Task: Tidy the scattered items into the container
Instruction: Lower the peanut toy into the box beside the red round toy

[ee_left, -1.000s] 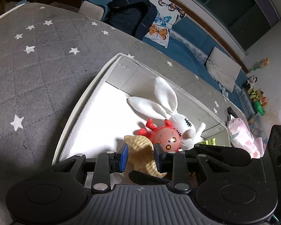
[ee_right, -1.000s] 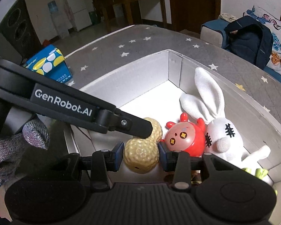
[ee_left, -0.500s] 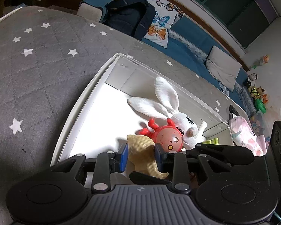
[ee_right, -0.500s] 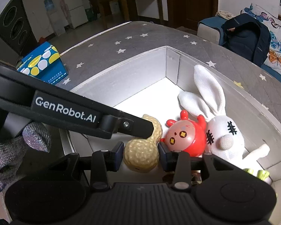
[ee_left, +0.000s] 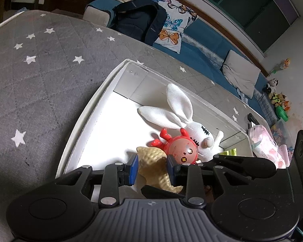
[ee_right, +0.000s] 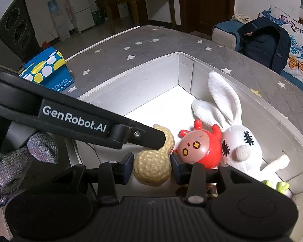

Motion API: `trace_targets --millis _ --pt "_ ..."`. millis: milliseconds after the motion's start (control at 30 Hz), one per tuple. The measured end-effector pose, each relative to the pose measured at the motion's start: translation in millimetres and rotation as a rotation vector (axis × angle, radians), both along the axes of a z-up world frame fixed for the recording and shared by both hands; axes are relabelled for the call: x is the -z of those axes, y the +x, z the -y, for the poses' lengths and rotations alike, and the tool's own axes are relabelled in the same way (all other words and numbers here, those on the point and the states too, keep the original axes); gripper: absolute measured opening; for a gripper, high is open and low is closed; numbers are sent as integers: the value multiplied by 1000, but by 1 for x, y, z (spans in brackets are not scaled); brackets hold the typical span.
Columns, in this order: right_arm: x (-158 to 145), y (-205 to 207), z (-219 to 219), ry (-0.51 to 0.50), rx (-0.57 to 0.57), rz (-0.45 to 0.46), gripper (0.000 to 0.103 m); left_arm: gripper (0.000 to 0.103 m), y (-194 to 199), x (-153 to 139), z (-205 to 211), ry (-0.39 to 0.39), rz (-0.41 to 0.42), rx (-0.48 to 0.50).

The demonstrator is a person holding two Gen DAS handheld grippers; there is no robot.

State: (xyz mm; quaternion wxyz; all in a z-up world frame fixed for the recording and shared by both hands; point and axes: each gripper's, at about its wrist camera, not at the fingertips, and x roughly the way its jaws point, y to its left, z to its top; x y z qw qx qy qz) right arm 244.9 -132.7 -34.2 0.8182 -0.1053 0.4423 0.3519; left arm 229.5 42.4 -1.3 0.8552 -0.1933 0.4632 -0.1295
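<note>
Two grippers on peanut toy (ee_right: 152, 166) | right gripper (ee_right: 151, 168) and left gripper (ee_left: 151, 168) both part-closed on it, over white box (ee_right: 143, 82) beside red toy (ee_right: 200, 148) | step: placing | next: I spread both, back out

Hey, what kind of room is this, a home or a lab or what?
Most likely a lived-in home living room: a blue sofa with butterfly cushions, a fridge and water dispenser beyond, and a white box of toys on a star-patterned grey mattress.

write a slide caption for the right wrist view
Right hand-held gripper straddling a bumpy tan peanut-shaped toy inside the white cardboard box.
</note>
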Motion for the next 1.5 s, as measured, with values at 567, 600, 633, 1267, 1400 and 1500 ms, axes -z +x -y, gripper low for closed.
trace_targets --millis 567,600,633,1267,1400,1500 --pt "-2 -7 -2 -18 15 39 40 33 -3 -3 4 21 13 7" --pt "-2 -7 -2 -23 17 43 40 33 -4 -3 4 21 13 7" --pt "-2 -7 -2 -27 17 48 40 33 -4 -2 5 23 12 6" --pt "-10 -19 6 -2 24 65 48 33 -11 -4 11 44 11 20" --pt "-13 -24 9 10 31 72 48 32 -14 -6 13 40 16 24" --pt "-14 -26 10 10 40 82 48 32 -15 -7 15 46 25 22"
